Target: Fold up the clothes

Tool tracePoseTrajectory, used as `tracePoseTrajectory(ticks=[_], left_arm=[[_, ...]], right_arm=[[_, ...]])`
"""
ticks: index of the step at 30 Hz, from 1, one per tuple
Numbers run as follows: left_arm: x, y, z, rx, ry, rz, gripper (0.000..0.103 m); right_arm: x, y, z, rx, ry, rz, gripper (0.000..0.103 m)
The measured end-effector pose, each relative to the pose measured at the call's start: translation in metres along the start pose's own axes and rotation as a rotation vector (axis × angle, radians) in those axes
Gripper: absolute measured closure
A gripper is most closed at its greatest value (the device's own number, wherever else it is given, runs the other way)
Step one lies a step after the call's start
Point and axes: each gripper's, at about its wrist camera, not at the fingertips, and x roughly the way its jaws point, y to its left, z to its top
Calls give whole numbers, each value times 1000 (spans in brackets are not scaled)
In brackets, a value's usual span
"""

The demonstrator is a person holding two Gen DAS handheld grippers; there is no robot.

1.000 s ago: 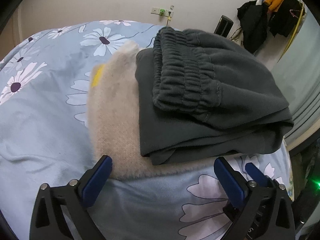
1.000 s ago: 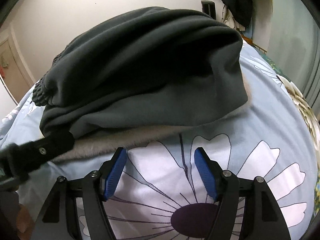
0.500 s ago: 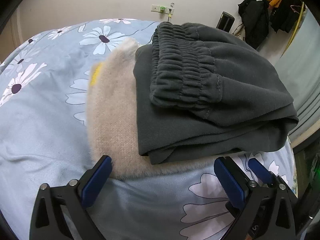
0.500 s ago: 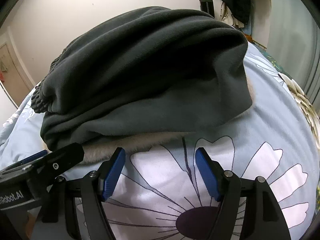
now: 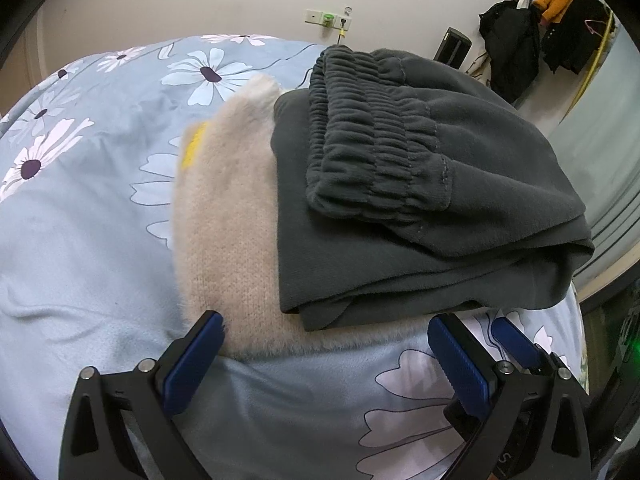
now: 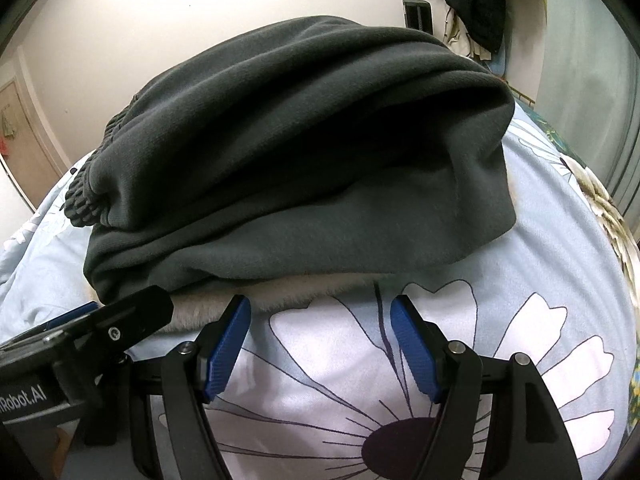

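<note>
From the left wrist view, my left tongs [image 5: 324, 338] are spread wide and grasp nothing, their blue pads framing the near edge of the cream sweater [image 5: 230, 236]. Compared with a second ago the pile sits a little lower and closer in frame, so I judge I have eased forward slightly; nothing on the bed [image 5: 80, 248] has shifted. I count one cream sweater, folded flat, and one pair of dark grey sweatpants [image 5: 420, 208] folded on top of it, elastic waistband uppermost. That makes two garments, both folded, so I judge the folding nearly done. A heap of dark clothes [image 5: 536, 40] hangs by the far wall.

From the right wrist view, my right tongs [image 6: 320, 320] are also released and empty, hovering over a large printed daisy just short of the stack. The stack has drawn marginally nearer than half a second ago. One of the left tongs' black fingers [image 6: 136, 312] shows at the lower left, touching the sweater's fringe.
</note>
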Motion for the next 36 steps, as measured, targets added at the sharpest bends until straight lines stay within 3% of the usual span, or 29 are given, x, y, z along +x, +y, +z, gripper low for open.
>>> tracePoseTrajectory(ticks=[36], left_arm=[[9, 12, -4, -53, -14, -53, 0]], right_arm=[[-29, 9, 8, 8, 11, -10, 29]])
